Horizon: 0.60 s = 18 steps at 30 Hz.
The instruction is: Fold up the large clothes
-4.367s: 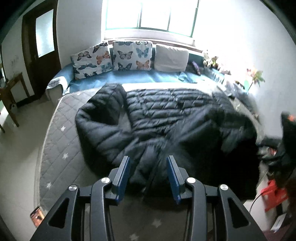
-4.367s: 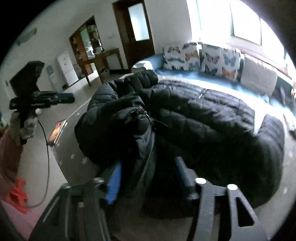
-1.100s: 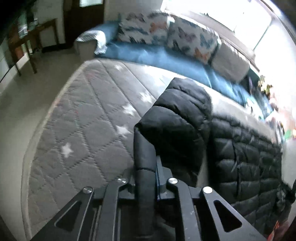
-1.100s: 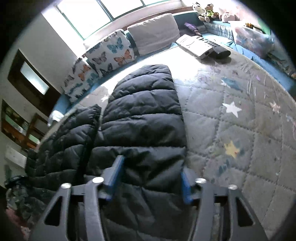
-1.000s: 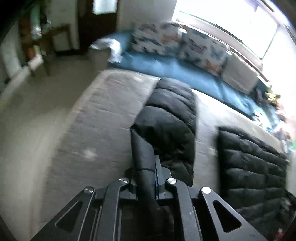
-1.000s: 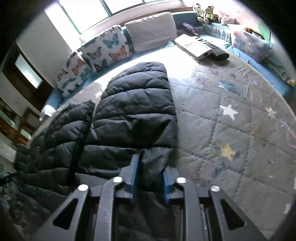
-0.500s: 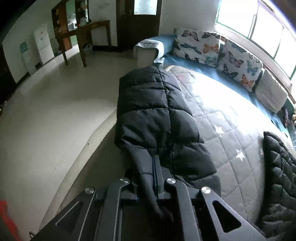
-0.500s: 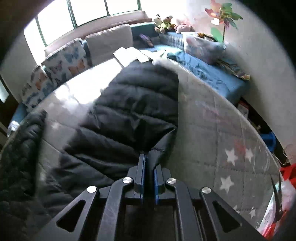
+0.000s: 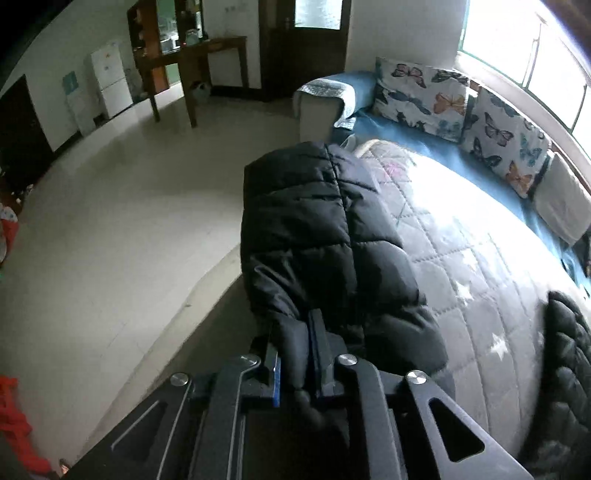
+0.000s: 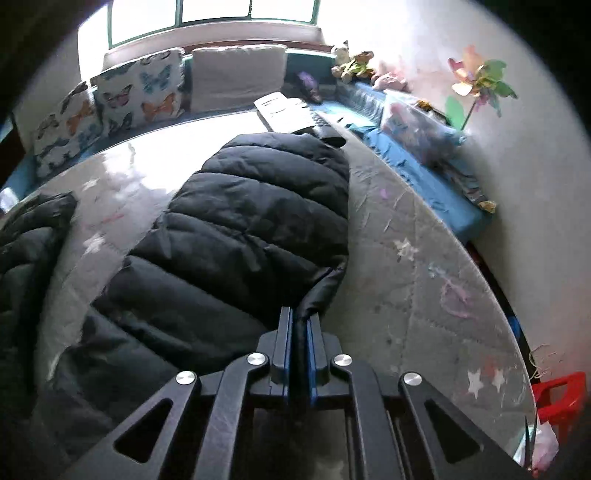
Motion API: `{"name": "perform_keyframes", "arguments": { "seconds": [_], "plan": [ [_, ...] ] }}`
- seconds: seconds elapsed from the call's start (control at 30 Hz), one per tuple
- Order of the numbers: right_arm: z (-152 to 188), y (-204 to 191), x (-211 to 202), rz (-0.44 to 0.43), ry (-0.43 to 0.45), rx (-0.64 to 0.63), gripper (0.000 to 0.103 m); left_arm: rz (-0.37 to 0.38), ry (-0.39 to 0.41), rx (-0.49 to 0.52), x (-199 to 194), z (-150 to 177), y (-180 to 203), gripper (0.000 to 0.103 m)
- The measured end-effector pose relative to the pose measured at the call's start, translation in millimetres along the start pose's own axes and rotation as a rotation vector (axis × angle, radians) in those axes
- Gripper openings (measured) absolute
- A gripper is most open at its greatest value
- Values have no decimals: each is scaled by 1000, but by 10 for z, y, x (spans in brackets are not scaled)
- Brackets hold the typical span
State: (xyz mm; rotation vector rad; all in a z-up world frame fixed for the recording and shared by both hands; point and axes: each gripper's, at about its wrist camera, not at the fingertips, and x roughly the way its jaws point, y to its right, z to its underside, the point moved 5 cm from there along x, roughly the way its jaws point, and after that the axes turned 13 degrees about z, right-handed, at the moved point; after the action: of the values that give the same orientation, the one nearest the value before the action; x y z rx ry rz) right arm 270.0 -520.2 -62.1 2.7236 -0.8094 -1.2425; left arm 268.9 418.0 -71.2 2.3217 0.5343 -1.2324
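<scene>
One black puffer jacket (image 9: 317, 236), two grippers

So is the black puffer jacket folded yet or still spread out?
Spread: each sleeve lies out flat on the quilted mat, its cuff between gripper fingers.

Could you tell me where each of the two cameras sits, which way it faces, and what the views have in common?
Left wrist: on the left gripper, angled down over the bed's floor-side edge toward the door; its jaws, just opening, hold a black jacket cuff.
Right wrist: on the right gripper, angled down across the quilt toward the window; jaws shut on the other cuff.
Shared: jacket, quilt, butterfly cushions; only gripper fingers show in each.
</scene>
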Motion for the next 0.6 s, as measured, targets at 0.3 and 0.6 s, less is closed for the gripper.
{"name": "perform_keyframes", "arguments": {
  "seconds": [0.3, 0.6],
  "plan": [
    [391, -23, -1321, -130, 203, -159, 51, 84, 54, 86, -1212, 413, 118, 30],
    [1374, -1182, -2443, -532, 252, -498, 52, 460, -124, 375, -1936, 2146, 1260, 30]
  ]
}}
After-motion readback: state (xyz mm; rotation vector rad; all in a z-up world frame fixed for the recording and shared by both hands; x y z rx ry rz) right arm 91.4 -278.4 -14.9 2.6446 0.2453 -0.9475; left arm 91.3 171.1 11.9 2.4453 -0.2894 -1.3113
